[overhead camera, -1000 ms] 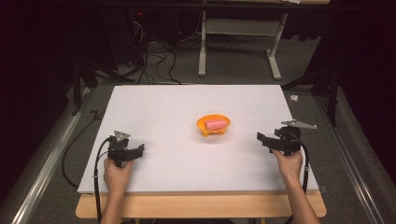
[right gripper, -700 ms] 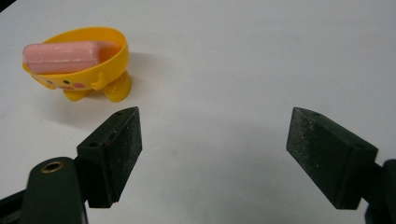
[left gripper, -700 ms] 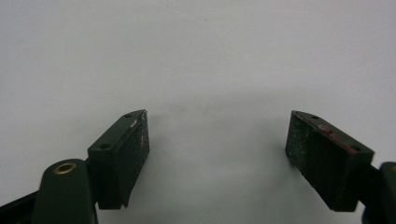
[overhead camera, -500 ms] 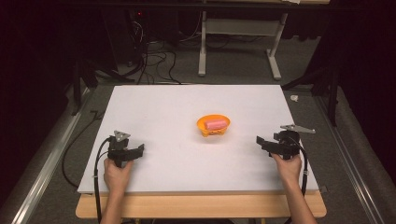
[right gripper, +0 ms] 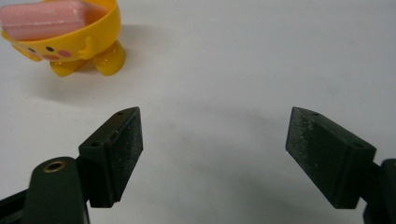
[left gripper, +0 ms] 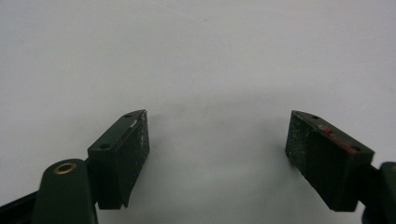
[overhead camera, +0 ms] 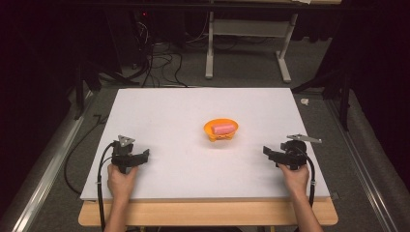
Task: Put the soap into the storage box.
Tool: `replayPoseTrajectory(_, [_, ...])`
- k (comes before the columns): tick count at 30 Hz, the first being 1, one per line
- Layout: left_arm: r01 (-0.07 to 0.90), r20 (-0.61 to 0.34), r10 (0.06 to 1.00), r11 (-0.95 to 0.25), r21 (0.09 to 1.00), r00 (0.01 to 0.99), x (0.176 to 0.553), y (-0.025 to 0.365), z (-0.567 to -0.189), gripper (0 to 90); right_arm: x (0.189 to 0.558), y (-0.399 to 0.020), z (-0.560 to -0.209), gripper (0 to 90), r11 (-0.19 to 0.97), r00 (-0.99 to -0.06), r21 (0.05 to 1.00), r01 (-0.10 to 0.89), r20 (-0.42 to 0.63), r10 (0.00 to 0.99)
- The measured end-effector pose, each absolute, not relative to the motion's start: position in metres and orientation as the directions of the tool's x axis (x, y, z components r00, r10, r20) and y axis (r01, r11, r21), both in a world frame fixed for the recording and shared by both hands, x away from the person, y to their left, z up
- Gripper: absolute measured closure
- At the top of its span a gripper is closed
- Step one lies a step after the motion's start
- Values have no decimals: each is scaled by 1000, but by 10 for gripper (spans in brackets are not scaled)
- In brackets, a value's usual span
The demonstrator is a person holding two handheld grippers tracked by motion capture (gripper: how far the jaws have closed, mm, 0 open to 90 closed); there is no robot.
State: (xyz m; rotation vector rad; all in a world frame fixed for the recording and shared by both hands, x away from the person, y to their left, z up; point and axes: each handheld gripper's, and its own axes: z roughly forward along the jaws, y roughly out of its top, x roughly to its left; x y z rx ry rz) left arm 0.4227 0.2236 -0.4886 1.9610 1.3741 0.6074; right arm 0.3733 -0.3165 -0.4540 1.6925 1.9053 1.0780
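**Both hand-held grippers spread and empty, bowl at mid-desk**

From the high view I see the white-topped desk [overhead camera: 193,111] with a small orange-yellow plastic bowl on stubby feet [overhead camera: 220,130] standing near its middle, upright. A pink rounded block [overhead camera: 223,128] lies inside the bowl, resting across it.

My left hand-held gripper [overhead camera: 143,155] sits low over the near left part of the desk, gripped by the left hand [overhead camera: 121,179], its black cable [overhead camera: 100,183] looping back off the near edge. In the left gripper view its jaws stand wide apart with bare white surface between them.

My right hand-held gripper [overhead camera: 267,151] sits over the near right part, held by the right hand [overhead camera: 293,175], pointing toward the desk's middle. In the right gripper view [right gripper: 212,154] the jaws are likewise spread wide and hold nothing; the bowl [right gripper: 70,39] shows at upper left, well apart from the jaws, with a painted face on its side and the pink block [right gripper: 44,18] in it.
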Motion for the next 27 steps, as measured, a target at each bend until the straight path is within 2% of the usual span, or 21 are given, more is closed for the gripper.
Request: replayPoseTrajectory(27, [635, 1, 940, -231, 738, 340, 423, 224, -489, 220, 373, -304, -474, 196, 30, -220, 730, 683, 166, 961])
